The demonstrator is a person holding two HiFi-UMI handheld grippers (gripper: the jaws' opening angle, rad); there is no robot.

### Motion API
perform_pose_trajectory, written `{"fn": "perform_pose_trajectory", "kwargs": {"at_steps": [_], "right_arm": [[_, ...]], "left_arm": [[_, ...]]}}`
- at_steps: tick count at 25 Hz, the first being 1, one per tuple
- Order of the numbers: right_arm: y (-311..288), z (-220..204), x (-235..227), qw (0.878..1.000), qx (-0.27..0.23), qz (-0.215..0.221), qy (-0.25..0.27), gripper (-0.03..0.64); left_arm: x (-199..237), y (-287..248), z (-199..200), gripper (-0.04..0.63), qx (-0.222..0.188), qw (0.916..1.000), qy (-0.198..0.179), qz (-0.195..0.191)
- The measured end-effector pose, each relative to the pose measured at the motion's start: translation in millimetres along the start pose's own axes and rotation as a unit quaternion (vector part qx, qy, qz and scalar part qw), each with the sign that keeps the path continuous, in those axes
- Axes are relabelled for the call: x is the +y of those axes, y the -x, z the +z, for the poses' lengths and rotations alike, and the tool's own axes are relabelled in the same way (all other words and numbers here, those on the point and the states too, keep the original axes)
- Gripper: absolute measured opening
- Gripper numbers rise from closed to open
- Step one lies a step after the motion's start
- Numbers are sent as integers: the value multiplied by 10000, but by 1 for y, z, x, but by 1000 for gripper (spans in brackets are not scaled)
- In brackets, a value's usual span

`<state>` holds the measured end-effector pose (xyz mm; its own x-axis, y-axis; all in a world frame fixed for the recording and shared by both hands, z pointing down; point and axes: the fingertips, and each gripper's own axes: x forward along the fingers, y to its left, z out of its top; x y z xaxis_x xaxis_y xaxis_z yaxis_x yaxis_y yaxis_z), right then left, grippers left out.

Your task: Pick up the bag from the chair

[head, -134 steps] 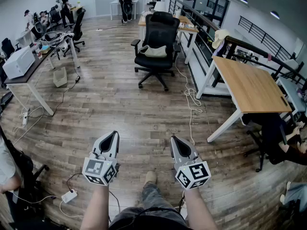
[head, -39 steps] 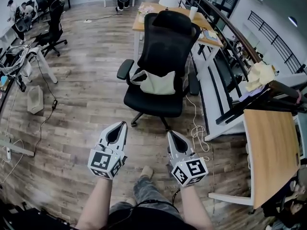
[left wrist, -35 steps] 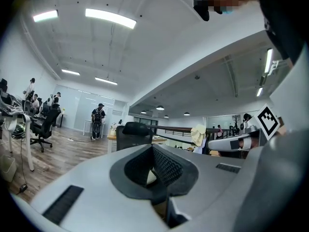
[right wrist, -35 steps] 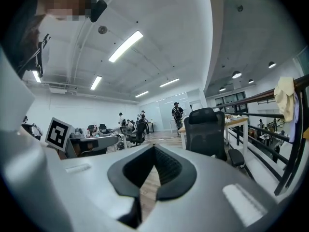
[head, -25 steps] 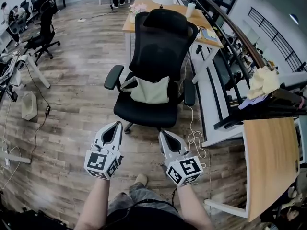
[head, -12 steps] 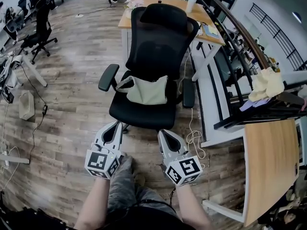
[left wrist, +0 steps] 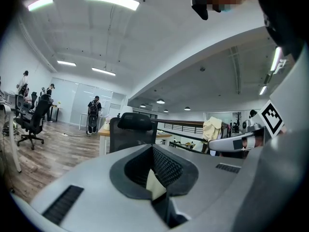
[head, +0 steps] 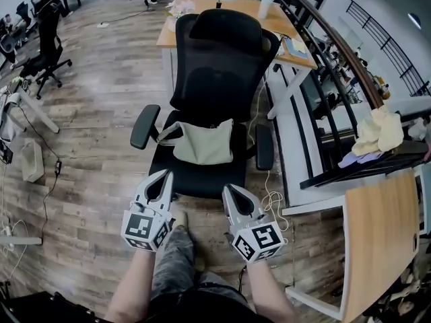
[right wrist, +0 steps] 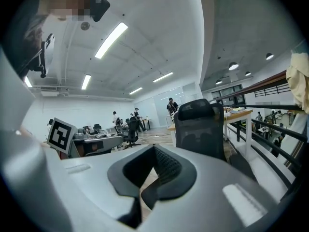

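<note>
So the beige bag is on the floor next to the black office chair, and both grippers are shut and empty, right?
Not quite. The beige bag lies on the seat of the black office chair, not on the floor; the head view shows it. The left gripper and right gripper are indeed shut and empty.

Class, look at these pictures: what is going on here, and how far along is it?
A person holds a claw in each hand and stands facing a black office chair. A beige bag lies on its seat, against the backrest. The left claw and the right claw are both shut and empty, pointing at the chair, short of the bag. Nothing is picked up yet.
</note>
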<state>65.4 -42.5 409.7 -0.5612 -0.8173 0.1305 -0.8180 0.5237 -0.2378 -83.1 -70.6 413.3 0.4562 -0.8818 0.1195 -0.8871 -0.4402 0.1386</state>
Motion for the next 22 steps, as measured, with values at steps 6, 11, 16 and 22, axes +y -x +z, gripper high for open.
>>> {"fn": "perform_pose_trajectory", "kwargs": {"at_steps": [6,11,16,22], "right_arm": [[-47,0,-24,9998,129,-92,-126,8],[-84,6,-46,9995,192,-170,-172,8],[-111,2,-62,9990,294,-265,-210,8],[-140,-8,-76,9980,413,-356,-319,8]], "left_arm": [[28,-49,0,-3,183,9998,24,-101],[47,-90,2,-3,283,9993,74,-222],[60,-121,-4,-3,397,9985,106,-373],[75,-152,-12,-3,513,9973,163,-504]]}}
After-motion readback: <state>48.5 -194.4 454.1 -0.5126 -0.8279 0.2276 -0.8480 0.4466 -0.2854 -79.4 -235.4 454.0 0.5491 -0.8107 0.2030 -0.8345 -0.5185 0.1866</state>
